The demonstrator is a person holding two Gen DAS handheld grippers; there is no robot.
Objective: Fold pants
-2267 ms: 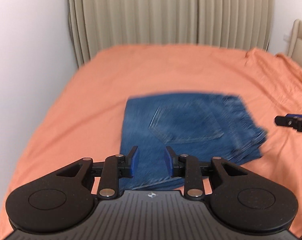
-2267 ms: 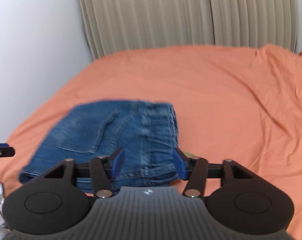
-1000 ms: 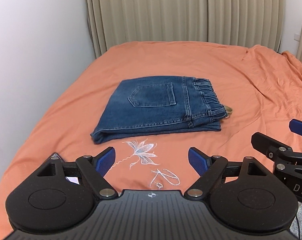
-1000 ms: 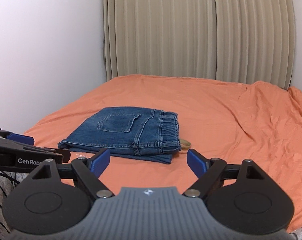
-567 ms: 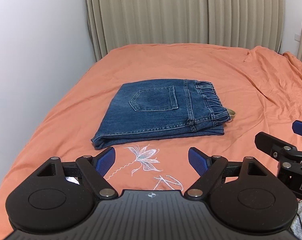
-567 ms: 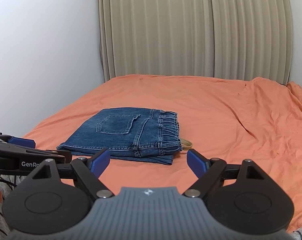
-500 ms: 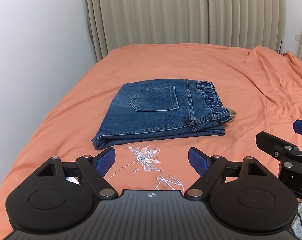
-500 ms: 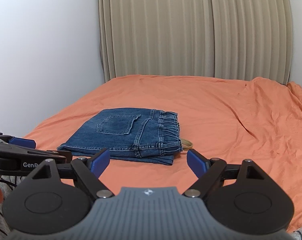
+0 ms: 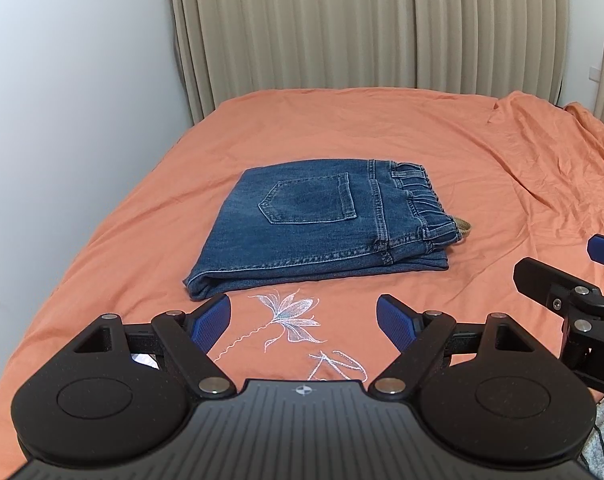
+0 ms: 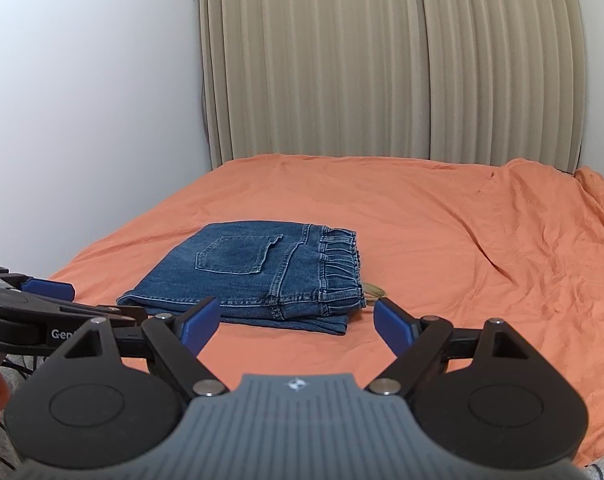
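Denim pants (image 9: 322,222) lay folded flat mid-bed on the orange sheet (image 9: 482,152), left gripper (image 9: 304,320) and right gripper (image 10: 297,320) both wide and empty near the bed's edge (fold looked done, so best leave the stack untouched).

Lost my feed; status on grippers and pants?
Left gripper open, right gripper open, both empty. Pants folded flat on the bed. Nothing in the way.

We see dark blue denim pants (image 9: 318,220) with paler stitching on an orange sheet (image 9: 482,152) embroidered with a white flower (image 9: 289,314). At twelve o'clock hang beige ribbed curtains (image 10: 382,60); our black grippers carry blue pads (image 9: 211,322).
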